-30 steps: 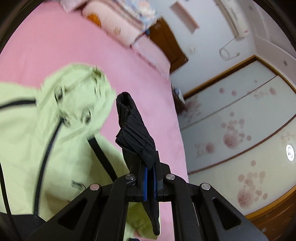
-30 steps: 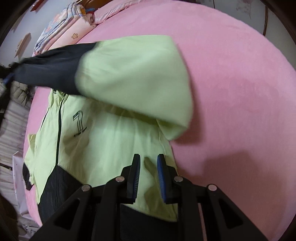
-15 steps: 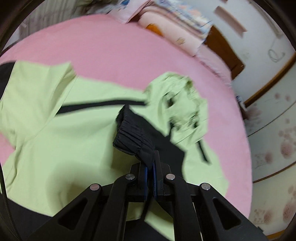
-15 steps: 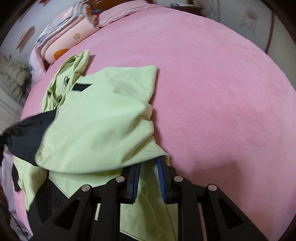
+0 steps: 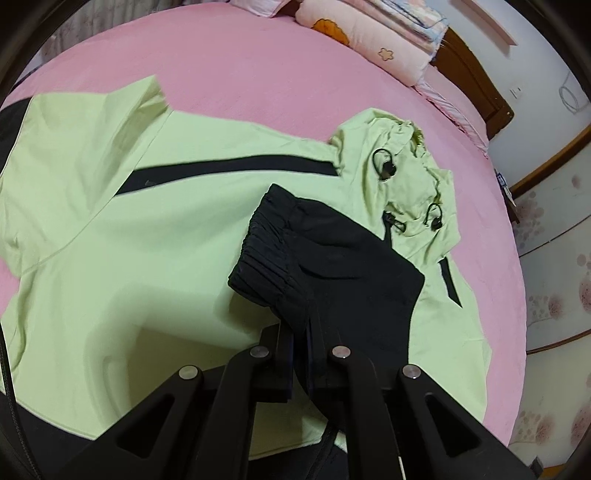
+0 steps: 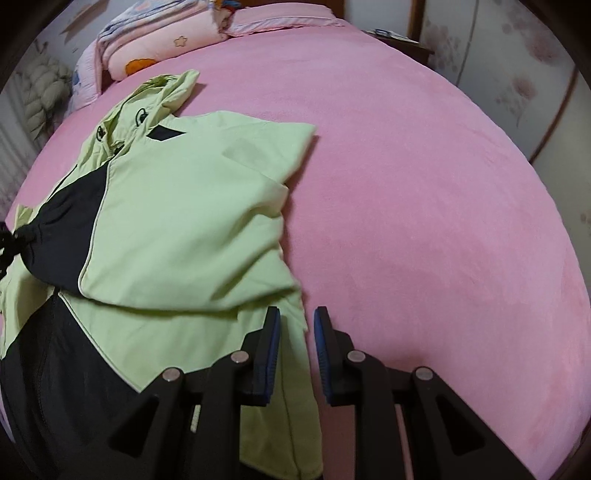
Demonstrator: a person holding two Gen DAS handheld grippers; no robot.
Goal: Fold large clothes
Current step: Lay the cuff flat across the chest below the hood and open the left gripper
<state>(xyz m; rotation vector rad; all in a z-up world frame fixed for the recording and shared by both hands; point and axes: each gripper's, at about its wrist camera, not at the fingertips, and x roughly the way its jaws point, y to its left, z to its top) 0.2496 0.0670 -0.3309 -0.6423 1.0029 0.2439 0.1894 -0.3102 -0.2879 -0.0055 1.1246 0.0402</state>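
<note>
A bed covered by a pink sheet [image 6: 424, 206] is seen, with a wooden headboard [image 5: 476, 77] at its far end. A light-green and black hooded jacket [image 5: 122, 251] is spread flat on it. Folded pink quilts [image 5: 384, 33] are stacked by the headboard.

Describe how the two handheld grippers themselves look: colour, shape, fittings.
Both match: the left gripper and right gripper are matte black, with angular linkage arms that have triangular cut-outs, round silver pivot pins, and ribbed blue pads lining the two flat fingers. No hands or sleeves show.
</note>
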